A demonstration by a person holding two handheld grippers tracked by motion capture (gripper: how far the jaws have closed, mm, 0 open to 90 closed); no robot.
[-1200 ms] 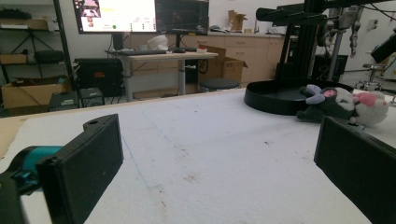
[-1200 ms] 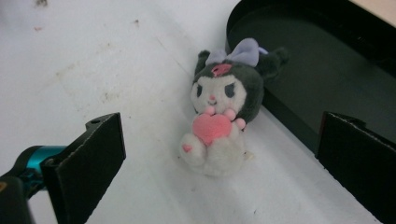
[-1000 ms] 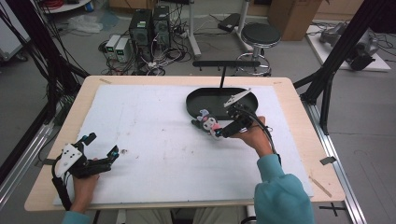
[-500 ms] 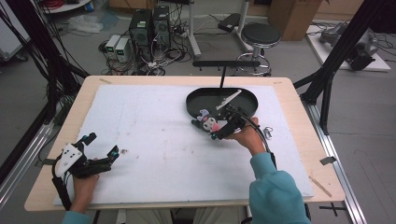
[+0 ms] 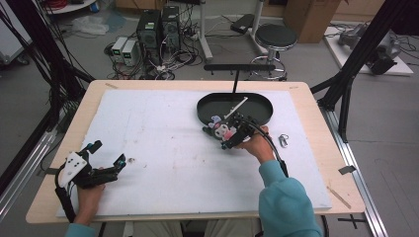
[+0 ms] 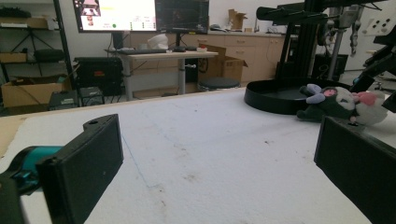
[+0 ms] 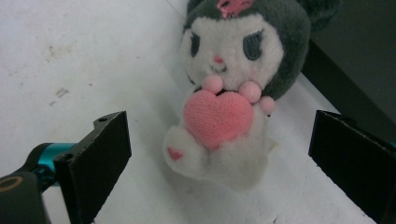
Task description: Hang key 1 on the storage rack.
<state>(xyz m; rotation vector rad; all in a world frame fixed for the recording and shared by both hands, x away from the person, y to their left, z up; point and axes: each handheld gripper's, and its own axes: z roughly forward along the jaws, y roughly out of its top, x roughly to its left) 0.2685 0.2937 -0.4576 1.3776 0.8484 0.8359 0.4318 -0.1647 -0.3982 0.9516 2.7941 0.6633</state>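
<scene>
Plush toy (image 7: pixel 224 93) on the white mat (image 5: pixel 163 143), just beside the black tray (image 5: pixel 262 106), between the wide jaws of the right gripper (image 5: pixel 228 134), which have just been closing a little; pads not touching it. Left gripper (image 5: pixel 106 165) near the front left corner, jaws wide apart, holding nothing.

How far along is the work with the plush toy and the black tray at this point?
Nothing looks finished: the plush toy lies on the white mat beside the black tray, not in it. In hand: the right gripper straddles the toy, jaws wide and just starting to close, pads not yet touching. Left: grasp, lift, probably set it in the tray. The left gripper rests open, apart.
</scene>
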